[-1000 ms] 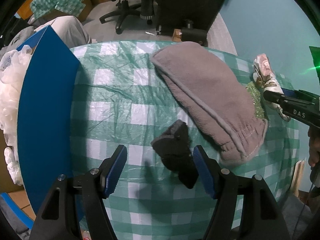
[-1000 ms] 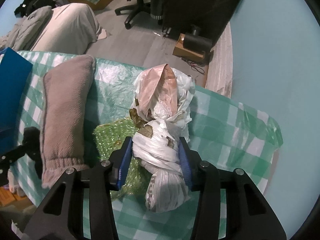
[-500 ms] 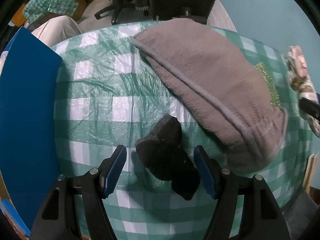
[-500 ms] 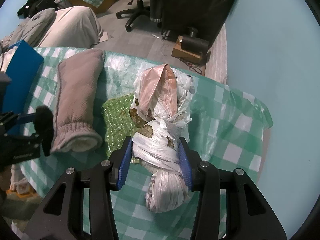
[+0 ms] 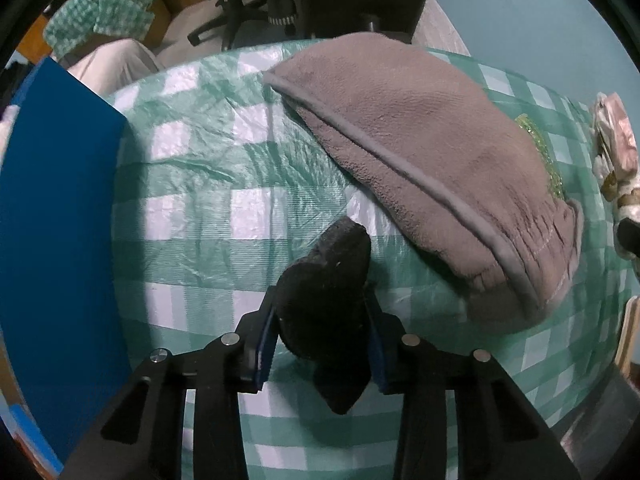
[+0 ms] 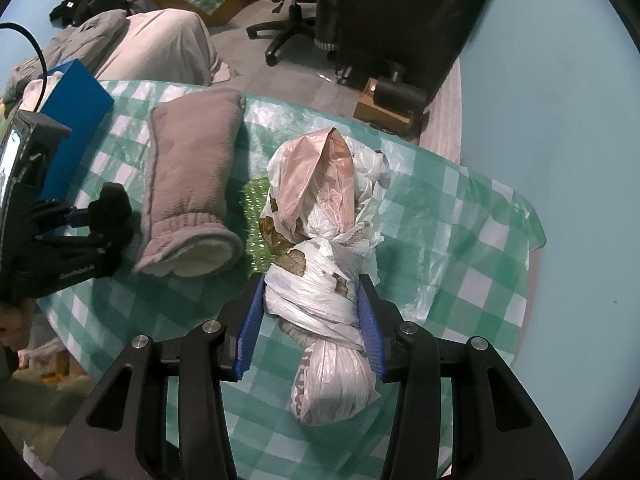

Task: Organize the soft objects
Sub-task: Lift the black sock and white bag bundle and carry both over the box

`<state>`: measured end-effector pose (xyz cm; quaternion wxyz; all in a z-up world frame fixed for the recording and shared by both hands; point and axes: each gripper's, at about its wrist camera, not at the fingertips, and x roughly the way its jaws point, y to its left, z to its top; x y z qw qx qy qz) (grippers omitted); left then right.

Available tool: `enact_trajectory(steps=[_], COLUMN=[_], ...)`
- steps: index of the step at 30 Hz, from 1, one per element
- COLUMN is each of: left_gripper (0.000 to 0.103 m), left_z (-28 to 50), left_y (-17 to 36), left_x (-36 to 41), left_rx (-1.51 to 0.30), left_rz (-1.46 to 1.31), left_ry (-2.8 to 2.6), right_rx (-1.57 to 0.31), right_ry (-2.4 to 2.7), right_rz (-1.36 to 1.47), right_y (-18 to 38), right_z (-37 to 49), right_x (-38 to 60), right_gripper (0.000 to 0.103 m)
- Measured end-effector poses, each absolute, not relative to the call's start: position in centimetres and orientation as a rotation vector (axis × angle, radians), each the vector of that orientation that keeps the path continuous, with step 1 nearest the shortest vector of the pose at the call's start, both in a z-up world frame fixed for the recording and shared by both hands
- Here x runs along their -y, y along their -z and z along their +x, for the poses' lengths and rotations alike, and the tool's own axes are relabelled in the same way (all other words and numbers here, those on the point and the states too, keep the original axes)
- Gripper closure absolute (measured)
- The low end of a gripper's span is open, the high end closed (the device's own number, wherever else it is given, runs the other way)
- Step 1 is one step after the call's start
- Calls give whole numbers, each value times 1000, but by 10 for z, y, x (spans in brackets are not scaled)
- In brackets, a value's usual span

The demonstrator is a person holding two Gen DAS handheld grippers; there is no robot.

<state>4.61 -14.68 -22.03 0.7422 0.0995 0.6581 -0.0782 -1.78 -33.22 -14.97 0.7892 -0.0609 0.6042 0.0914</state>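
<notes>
My left gripper (image 5: 322, 316) is shut on a black foam piece (image 5: 326, 280), which also shows in the right wrist view (image 6: 114, 208), over the green checked tablecloth (image 5: 208, 184). A grey fleece garment (image 5: 432, 160) lies just right of it, also in the right wrist view (image 6: 192, 184). My right gripper (image 6: 312, 308) is shut on a knotted bundle of white and pink plastic bags (image 6: 320, 248), held just above the cloth. The bundle shows at the right edge of the left wrist view (image 5: 614, 148).
A blue box (image 5: 56, 216) stands at the table's left side. Green bubble wrap (image 6: 256, 224) lies between the garment and the bundle. An office chair (image 6: 296, 4) and a cardboard box (image 6: 386, 108) are on the floor beyond the table's far edge.
My left gripper has moved forward and shut on the black foam piece. My right gripper has moved right and back with the bag bundle still held.
</notes>
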Motion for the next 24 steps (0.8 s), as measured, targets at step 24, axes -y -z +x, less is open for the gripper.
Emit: enact_trajectory(steps=[24], left_gripper=[64], left_z=[28], left_y=[124], left_x=[100], left_rx=[-1267], left_rz=[210], left_ry=[168], right_rx=[-1192], right_ry=[-321], right_rz=[-202], right_y=[95], right_z=[-34], right_x=[269], right_gripper=[59])
